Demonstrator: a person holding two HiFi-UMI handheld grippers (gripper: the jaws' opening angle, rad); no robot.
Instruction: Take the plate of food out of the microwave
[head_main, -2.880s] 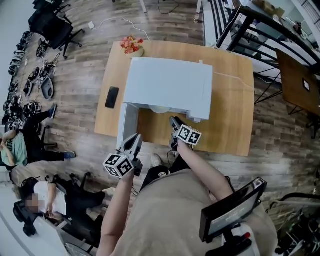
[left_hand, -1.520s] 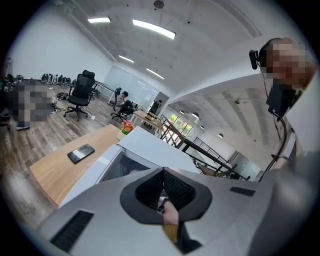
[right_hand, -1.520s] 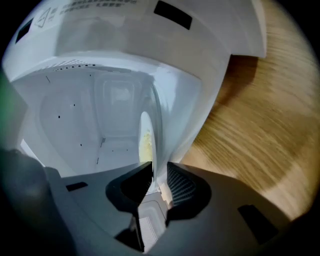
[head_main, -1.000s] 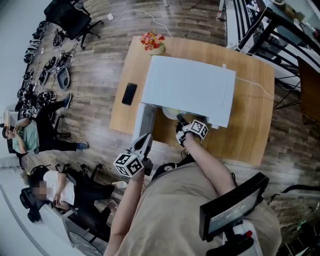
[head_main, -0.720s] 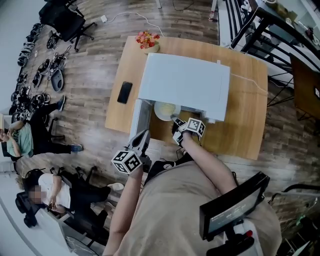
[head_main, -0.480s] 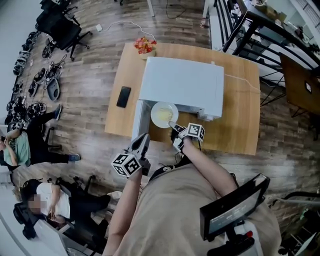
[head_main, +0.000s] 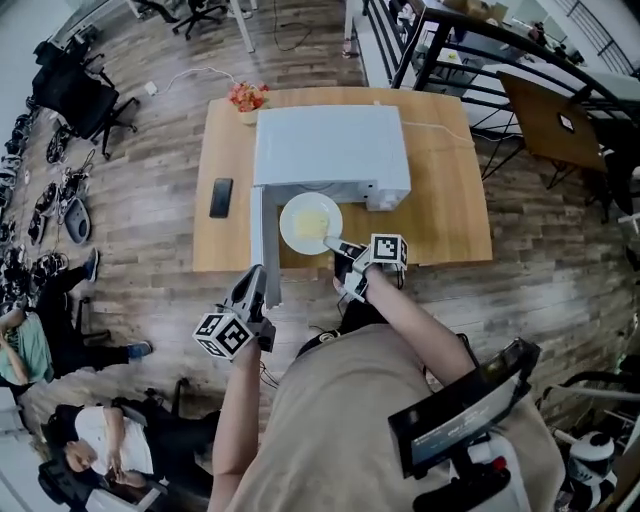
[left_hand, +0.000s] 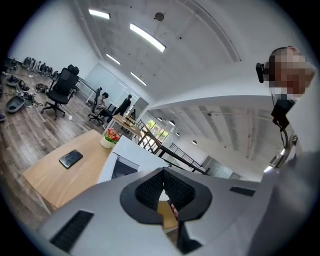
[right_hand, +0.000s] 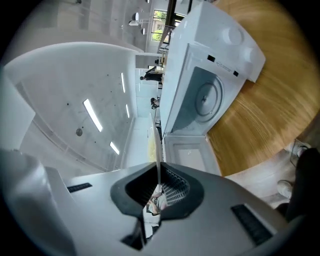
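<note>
Two hand-held grippers were in use, and only one carried anything. The right hand-held gripper (head_main: 335, 245) had its jaws closed on the near rim of the plate (head_main: 310, 222). In its own view the rim ran as a thin line straight into the pads. This grip on the edge probably kept the plate level, so that the yellowish food (head_main: 313, 218) would not slide.

The plate hung just in front of the open microwave (head_main: 330, 145), above the table (head_main: 450, 200) and not resting on it. Its far edge seemed still very near to the opening.

The left hand-held gripper (head_main: 252, 280) was closed with nothing between its jaws. It stood near the outer end of the open door (head_main: 260, 240), likely kept aside to leave the way free. Whether it touched the door could not be told.

Some other things lay well apart on the table: a dark phone (head_main: 221, 197) to the left of the microwave and a small pot of flowers (head_main: 245, 96) at the far corner. Only the open door stood close to the plate's path.
</note>
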